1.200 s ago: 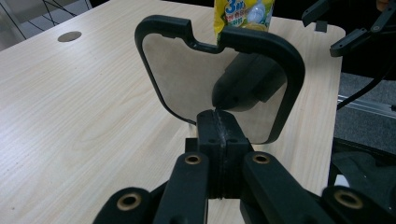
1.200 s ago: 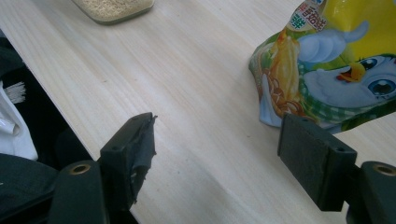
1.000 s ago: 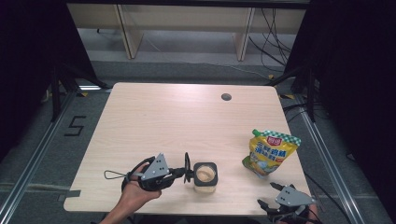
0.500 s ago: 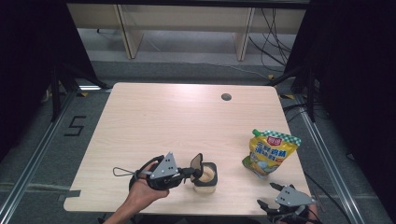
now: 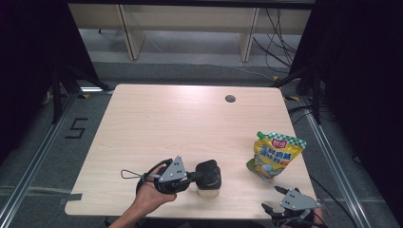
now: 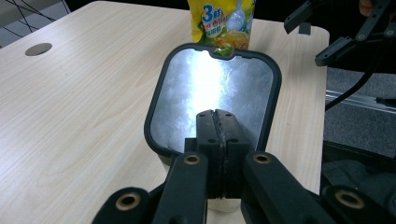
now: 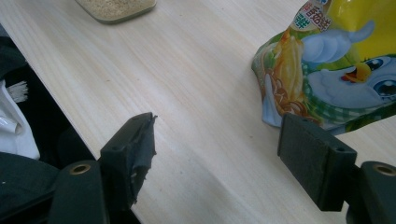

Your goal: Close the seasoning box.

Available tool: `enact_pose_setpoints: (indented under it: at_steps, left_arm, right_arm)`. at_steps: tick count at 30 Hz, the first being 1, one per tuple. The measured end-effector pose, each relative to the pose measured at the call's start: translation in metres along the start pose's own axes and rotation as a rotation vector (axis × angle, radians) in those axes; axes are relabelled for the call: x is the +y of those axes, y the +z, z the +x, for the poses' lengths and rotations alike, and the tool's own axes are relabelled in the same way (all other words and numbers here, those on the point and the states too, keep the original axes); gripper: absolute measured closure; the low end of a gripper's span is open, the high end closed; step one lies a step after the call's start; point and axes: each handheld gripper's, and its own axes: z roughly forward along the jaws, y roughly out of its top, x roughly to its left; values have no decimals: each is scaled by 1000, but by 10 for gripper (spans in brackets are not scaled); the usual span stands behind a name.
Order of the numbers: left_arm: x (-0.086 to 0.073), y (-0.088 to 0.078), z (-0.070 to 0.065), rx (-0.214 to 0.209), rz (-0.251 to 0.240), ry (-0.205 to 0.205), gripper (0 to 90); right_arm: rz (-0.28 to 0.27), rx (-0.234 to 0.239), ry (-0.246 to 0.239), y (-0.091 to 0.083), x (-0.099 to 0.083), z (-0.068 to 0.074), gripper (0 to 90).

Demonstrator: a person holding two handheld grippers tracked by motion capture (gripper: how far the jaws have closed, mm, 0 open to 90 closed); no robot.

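Note:
A small clear container of pale grains stands near the table's front edge, its base also in the right gripper view. Over its mouth lies a black-rimmed lid with a shiny silver face. My left gripper points right, its jaws pressed together on the lid's near edge. A yellow snack bag stands at the right. My right gripper rests at the front right corner, open, with bare table between its pads and the bag just beyond.
The light wooden table has a round cable hole near its far edge. The right gripper's jaws hang past the table's edge in the left gripper view. Shelving and cables lie on the floor beyond the table.
The lid stood upright beside the open container a second ago; my left gripper has moved right and tipped it down over the container's mouth. The right gripper has not moved.

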Motion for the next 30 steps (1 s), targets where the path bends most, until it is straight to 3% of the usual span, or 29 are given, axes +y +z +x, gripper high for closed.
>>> enact_pose_setpoints:
  at_steps: [4,7,13,16,18,19,22,24,26,27,30]
  left_arm:
    - [-1,4,0,-10,26,14,887]
    - [-3,7,-2,-20,19,-7,884]
    - [-1,6,-1,-38,-6,-9,838]
    - [0,3,1,-58,-24,-19,764]
    - [-1,1,2,-71,-33,-53,674]
    - [-1,-1,3,-73,-37,-39,646]
    - [-4,-5,5,-64,-36,-49,546]
    - [-8,-7,5,-69,-39,-83,482]
    - [-11,-11,7,-61,-28,-67,428]
    - [-13,-12,8,-59,-37,-80,412]
    - [-20,-17,11,-24,-15,-104,343]
  right_arm:
    - [0,3,5,0,0,0,284]
    - [0,0,-1,0,0,0,284]
    - [0,0,-2,0,0,0,284]
    - [-3,1,-11,0,-1,-1,284]
    - [-3,2,-13,0,-1,-1,284]
    - [-1,2,-4,0,0,0,284]
    - [-5,3,-14,0,-1,-1,284]
    - [-6,1,-14,0,-1,-1,284]
    - [-7,3,-10,0,-1,0,283]
    - [-9,6,-20,1,-1,-1,283]
    - [-10,4,-21,1,-1,-1,283]
